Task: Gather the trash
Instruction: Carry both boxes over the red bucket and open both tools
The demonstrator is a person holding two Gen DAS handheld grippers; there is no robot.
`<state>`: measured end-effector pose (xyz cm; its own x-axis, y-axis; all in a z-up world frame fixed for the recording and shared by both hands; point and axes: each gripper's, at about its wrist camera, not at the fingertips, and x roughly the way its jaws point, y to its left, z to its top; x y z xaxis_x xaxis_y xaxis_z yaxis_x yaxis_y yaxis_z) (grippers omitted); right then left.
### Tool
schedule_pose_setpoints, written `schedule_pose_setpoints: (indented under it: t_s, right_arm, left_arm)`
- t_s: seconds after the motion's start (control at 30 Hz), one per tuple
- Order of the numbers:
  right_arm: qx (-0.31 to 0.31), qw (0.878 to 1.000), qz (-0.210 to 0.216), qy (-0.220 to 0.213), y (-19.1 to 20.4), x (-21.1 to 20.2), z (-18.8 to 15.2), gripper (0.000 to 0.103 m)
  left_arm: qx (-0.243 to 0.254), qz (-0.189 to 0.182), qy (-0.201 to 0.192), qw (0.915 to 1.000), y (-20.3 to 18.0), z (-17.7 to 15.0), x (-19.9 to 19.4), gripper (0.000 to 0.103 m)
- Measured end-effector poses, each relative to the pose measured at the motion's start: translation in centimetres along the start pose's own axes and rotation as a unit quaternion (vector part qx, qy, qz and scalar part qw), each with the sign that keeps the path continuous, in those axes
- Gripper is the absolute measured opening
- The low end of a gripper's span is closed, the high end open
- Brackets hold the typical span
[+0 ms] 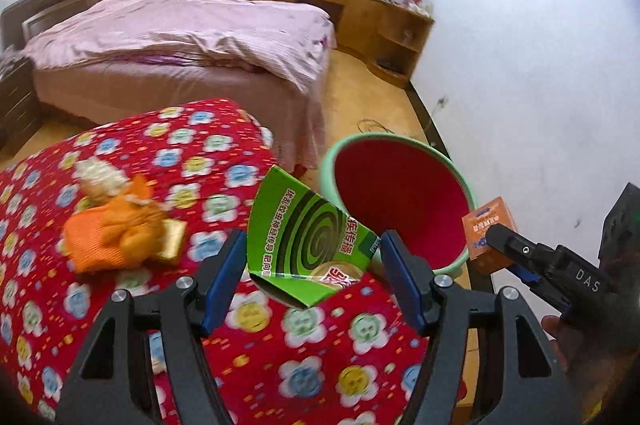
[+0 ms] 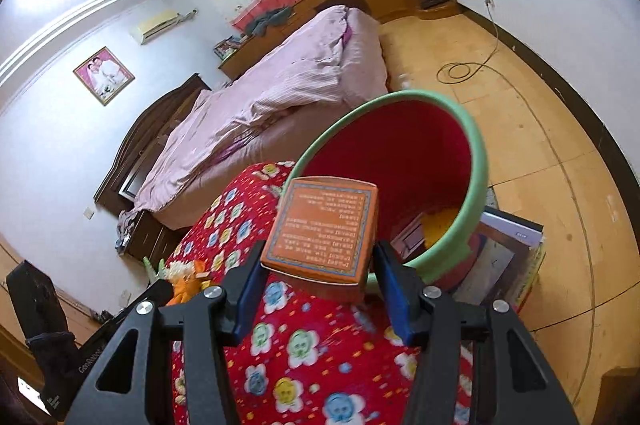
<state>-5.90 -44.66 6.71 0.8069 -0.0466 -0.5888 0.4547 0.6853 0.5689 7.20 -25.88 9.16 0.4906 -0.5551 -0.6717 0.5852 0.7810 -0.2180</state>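
Your left gripper (image 1: 312, 277) is pinching a flattened green cardboard box printed with a dark spiral (image 1: 306, 245), its blue pads pressed against the box's two sides. The box hangs tilted over the right edge of the red quilt patterned with pale flowers (image 1: 208, 161), just beside the round bin with a mint-green rim and red inside (image 1: 400, 201).

Your right gripper (image 2: 318, 289) is closed on a small orange cardboard box with printed text (image 2: 324, 229), one blue pad on each side of it. That box sits above the quilt's (image 2: 304, 353) far corner, right at the near rim of the bin (image 2: 476, 161), whose mouth tips towards you. In the left wrist view the same orange box (image 1: 490, 229) shows at the bin's right side, held by your right gripper (image 1: 490, 239).

A crumpled orange and cream bundle (image 1: 116, 229) lies on the quilt near its left edge, blurred. The bin rests on a stack of flat books or boards (image 2: 508, 257) on the wooden floor (image 2: 540, 129).
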Motion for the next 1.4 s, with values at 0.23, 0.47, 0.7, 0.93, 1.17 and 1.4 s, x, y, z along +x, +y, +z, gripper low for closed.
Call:
schedule_pose_setpoints:
  t_s: [0.23, 0.47, 0.7, 0.93, 1.17, 1.4]
  right_arm:
    - [-0.007, 0.999, -0.039, -0.019, -3.0, 0.6, 2.1, 0.056]
    - [-0.009, 0.999, -0.047, -0.013, -5.3, 2.1, 3.7, 0.056]
    - [-0.006, 0.999, -0.042, 0.004, -6.4, 4.3, 4.9, 0.056]
    - [-0.018, 0.999, -0.037, 0.01, -6.4, 5.9, 5.8, 0.057]
    - [-0.009, 0.999, -0.028, 0.017, -6.4, 6.4, 5.5, 0.058]
    - [-0.014, 1.0, -0.025, 0.012, -5.5, 5.4, 4.9, 0.058]
  left_arm:
    - [0.029, -0.028, 0.027, 0.9988, -3.8, 1.3, 4.2, 0.068]
    - [0.041, -0.053, 0.05, 0.9965, -5.8, 1.7, 8.5, 0.068]
    - [0.055, -0.053, 0.052, 0.9957, -7.0, 1.8, 10.9, 0.068]
    - [0.053, -0.05, 0.051, 0.996, -6.4, 1.9, 11.5, 0.069]
    - [0.026, -0.049, 0.05, 0.9972, -4.8, 1.9, 10.5, 0.069]
    - [0.008, -0.036, 0.041, 0.9985, -2.9, 1.7, 8.3, 0.069]
